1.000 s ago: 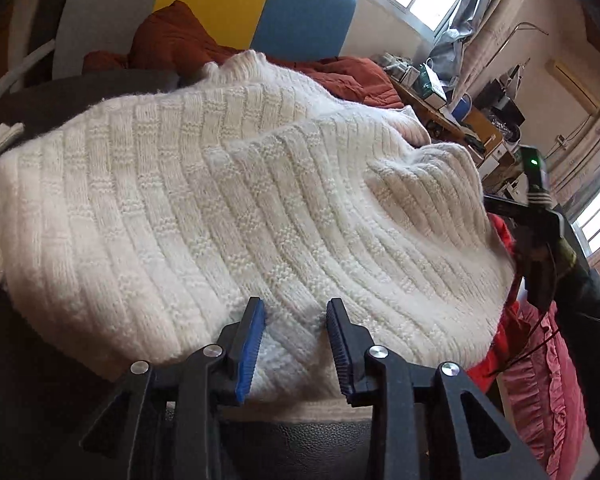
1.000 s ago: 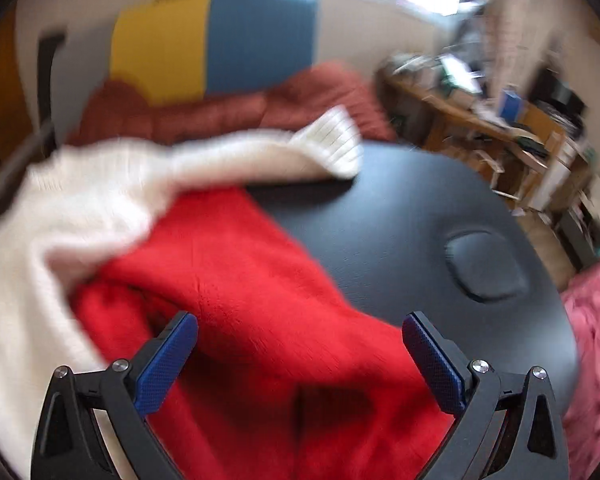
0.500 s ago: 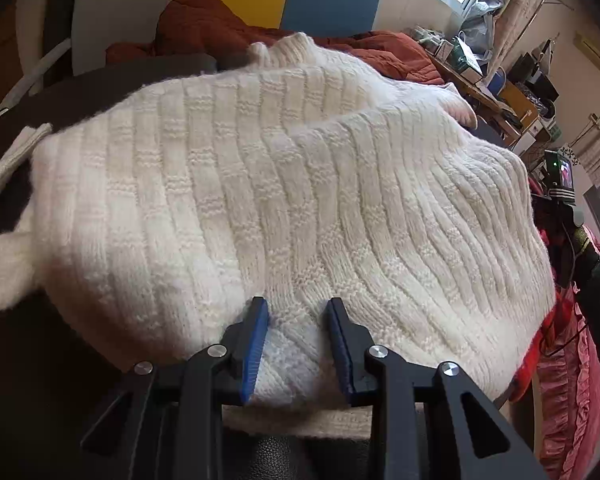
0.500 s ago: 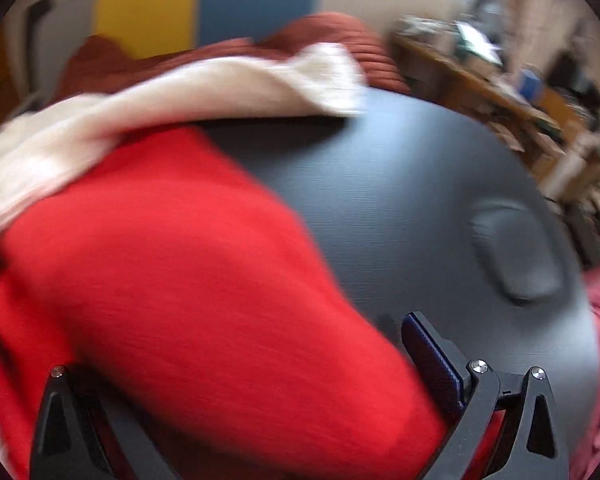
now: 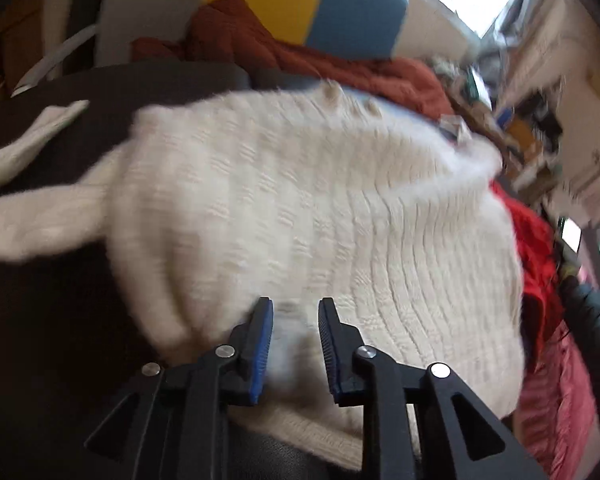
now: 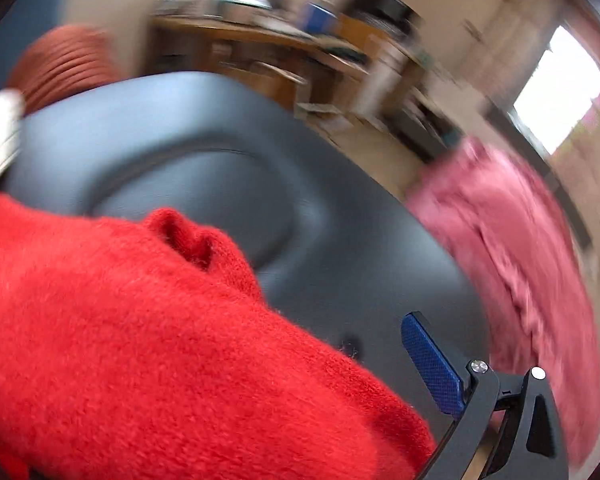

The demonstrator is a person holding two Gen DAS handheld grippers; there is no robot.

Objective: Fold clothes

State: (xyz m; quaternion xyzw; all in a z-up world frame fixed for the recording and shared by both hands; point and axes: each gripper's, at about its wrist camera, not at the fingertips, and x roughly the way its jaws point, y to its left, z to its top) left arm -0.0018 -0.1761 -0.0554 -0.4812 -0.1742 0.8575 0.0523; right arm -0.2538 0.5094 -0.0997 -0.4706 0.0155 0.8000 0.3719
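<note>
Covering most of the dark counter (image 5: 52, 288), the white sweater (image 5: 320, 216) lies spread, one sleeve trailing off its left side. A red sweater (image 6: 140, 340) lies against the white sweater's right edge and fills the lower left of the right wrist view. A rust knit (image 5: 300, 60) is heaped behind the white sweater, a pink cloth (image 6: 520, 248) hangs beyond the red one. The left gripper (image 5: 294, 344) is clenched on the white sweater's near hem. The right gripper (image 6: 260, 408) is half buried under red wool; only one blue pad shows, so I cannot tell its state.
</note>
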